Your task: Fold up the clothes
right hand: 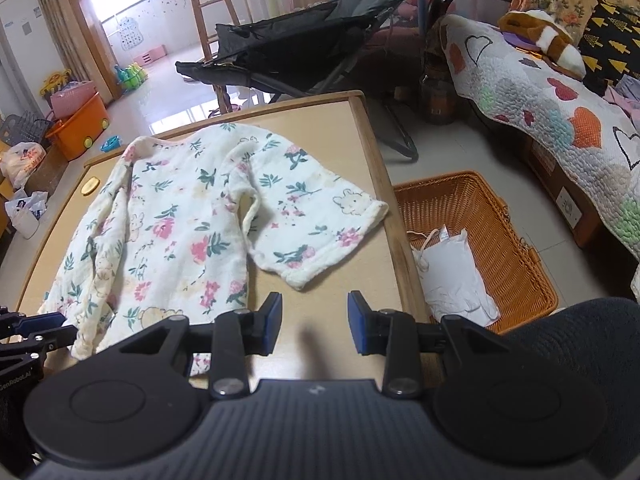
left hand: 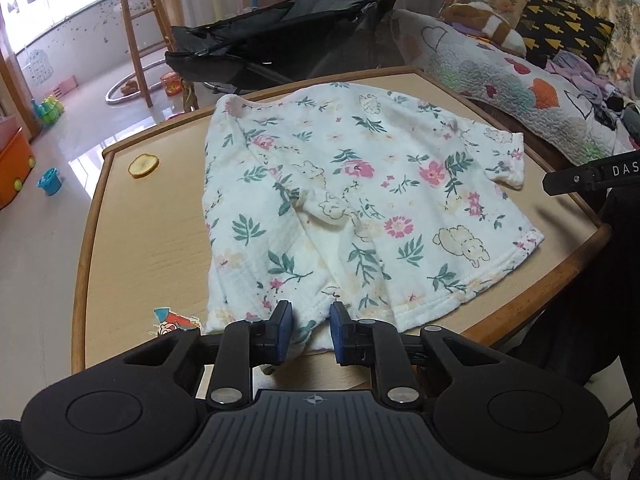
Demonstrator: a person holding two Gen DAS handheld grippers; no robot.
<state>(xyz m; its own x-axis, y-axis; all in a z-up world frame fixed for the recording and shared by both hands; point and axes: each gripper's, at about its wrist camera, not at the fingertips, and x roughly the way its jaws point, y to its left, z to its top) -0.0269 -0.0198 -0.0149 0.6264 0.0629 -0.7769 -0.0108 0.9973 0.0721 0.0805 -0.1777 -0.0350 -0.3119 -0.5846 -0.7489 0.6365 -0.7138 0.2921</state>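
A white child's top with a flower and bunny print (left hand: pixel 348 204) lies spread on the wooden table (left hand: pixel 140 240). It also shows in the right wrist view (right hand: pixel 180 232), with one sleeve (right hand: pixel 316 232) stretched toward the table's right edge. My left gripper (left hand: pixel 310 330) is open, its blue pads either side of the hem at the near edge, not closed on it. My right gripper (right hand: pixel 314 322) is open and empty above bare table, just in front of the sleeve cuff. The right gripper's tip shows in the left wrist view (left hand: pixel 592 174), and the left gripper shows in the right wrist view (right hand: pixel 32 332).
An orange wicker basket (right hand: pixel 500 216) with a folded white garment (right hand: pixel 456 272) stands on the floor right of the table. A yellow round piece (left hand: pixel 143 165) and a sticker (left hand: pixel 174 322) lie on the table's left side. A black folding chair (right hand: pixel 304 48) and a quilt-covered sofa (right hand: pixel 560 112) stand behind.
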